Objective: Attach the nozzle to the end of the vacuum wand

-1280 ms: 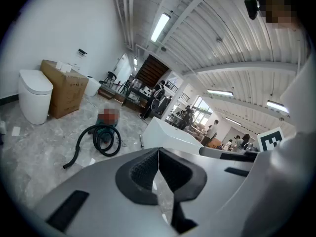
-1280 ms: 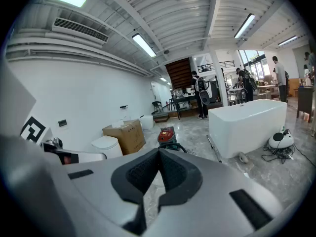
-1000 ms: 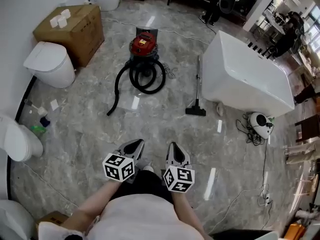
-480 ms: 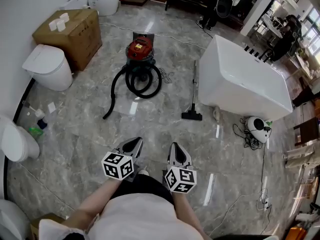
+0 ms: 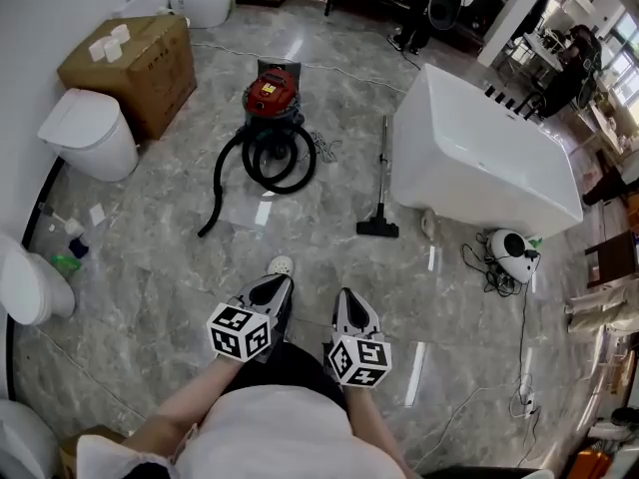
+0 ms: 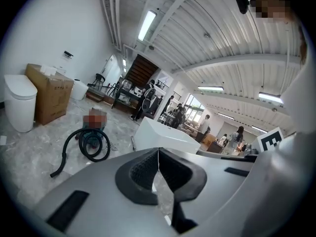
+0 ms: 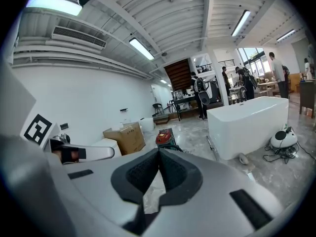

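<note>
A red canister vacuum point(image 5: 272, 93) stands on the marble floor with its black hose point(image 5: 278, 158) coiled in front of it. To the right a thin wand point(image 5: 381, 163) lies on the floor beside the bathtub, with a black floor nozzle point(image 5: 377, 229) at its near end. Both grippers hang at waist height, well short of these. My left gripper point(image 5: 277, 289) and right gripper point(image 5: 345, 300) are shut and hold nothing. The left gripper view shows its jaws point(image 6: 158, 152) pressed together, with the hose point(image 6: 91, 144) far ahead. The right gripper point(image 7: 159, 152) looks the same.
A white bathtub point(image 5: 479, 153) stands at the right. A cardboard box point(image 5: 130, 58) and a toilet point(image 5: 90, 133) are at the left. A small white appliance point(image 5: 512, 247) with cables lies on the floor at the right. A shoe tip point(image 5: 282, 265) shows ahead of the left gripper.
The person has walked forward, carrying both shut grippers closer to the vacuum and wand. A shoe tip has come into view ahead of the left gripper.
</note>
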Tool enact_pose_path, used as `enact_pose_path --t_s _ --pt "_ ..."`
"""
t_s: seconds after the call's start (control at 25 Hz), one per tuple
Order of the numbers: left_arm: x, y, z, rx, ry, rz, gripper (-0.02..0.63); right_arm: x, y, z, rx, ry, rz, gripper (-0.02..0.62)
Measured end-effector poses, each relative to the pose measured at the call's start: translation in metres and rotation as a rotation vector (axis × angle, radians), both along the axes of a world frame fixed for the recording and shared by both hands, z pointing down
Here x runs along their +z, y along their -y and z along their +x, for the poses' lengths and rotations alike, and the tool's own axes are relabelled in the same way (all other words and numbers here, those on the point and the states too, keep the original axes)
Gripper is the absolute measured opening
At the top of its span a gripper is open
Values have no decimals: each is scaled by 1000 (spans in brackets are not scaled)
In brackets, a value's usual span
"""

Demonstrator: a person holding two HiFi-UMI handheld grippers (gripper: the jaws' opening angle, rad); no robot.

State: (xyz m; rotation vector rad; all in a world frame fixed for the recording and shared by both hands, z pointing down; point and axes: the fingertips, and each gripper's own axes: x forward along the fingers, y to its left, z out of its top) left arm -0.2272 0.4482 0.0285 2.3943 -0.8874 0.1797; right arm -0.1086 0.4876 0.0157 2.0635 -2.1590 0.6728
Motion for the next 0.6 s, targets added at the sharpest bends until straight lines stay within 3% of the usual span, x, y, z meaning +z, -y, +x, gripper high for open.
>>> enact_pose_path --t_s 0.4,0.6 --pt "10 69 27 20 2 -8 11 11 73 33 33 8 -11 15" --pt "10 136 32 -22 -14 -34 11 10 130 31 -35 4 -27 15"
